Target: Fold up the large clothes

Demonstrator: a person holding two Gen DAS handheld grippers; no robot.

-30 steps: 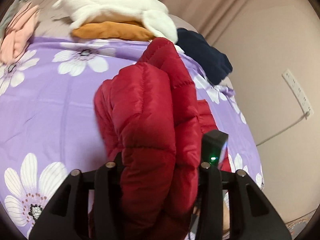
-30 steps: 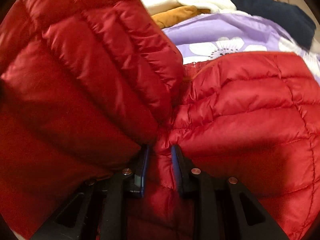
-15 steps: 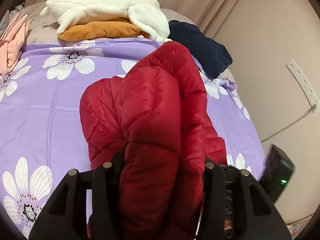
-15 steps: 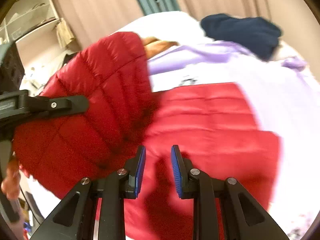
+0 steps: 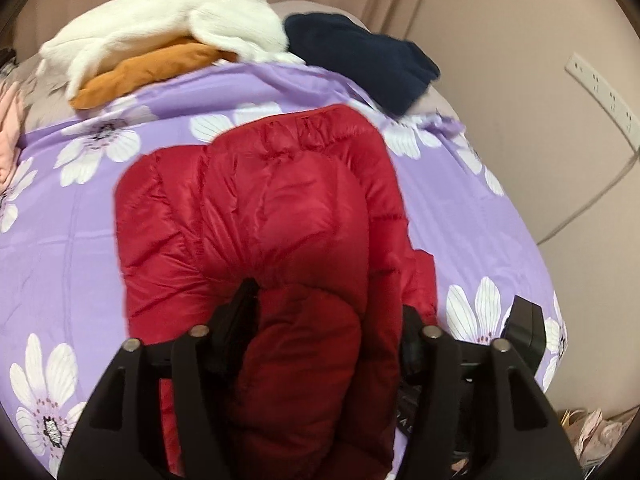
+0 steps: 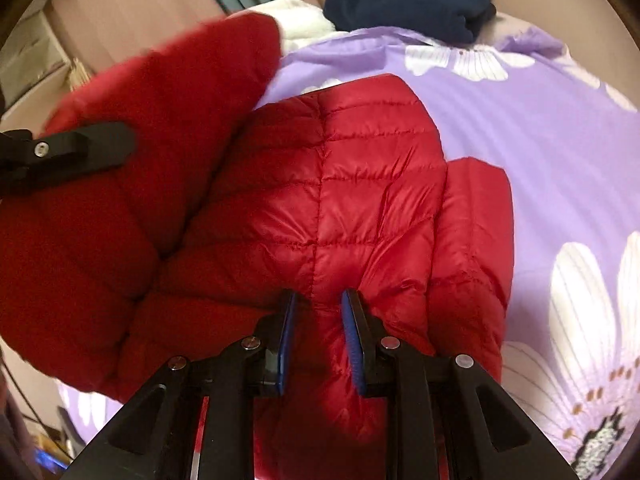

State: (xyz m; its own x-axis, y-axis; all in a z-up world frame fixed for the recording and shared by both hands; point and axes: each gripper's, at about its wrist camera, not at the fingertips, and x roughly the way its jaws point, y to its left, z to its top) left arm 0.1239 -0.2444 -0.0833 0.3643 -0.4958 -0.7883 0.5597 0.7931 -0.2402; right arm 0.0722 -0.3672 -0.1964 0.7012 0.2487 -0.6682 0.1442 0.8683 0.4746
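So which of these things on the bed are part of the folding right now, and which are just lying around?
Part of the job:
- red puffer jacket
- left tongs, jacket between them
- right tongs, pinching the jacket

Just lying about:
- white fleece
- orange garment
- navy garment
- pink garment
- floral sheet

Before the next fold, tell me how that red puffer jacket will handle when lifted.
The red puffer jacket probably flops: it bulges and droops around the right claw. Its shiny shell looks slippery. The quilted padding suggests it is light and may spring open.

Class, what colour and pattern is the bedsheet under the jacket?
The bedsheet is lilac purple with large white daisy-like flowers, clearest in the left wrist view.
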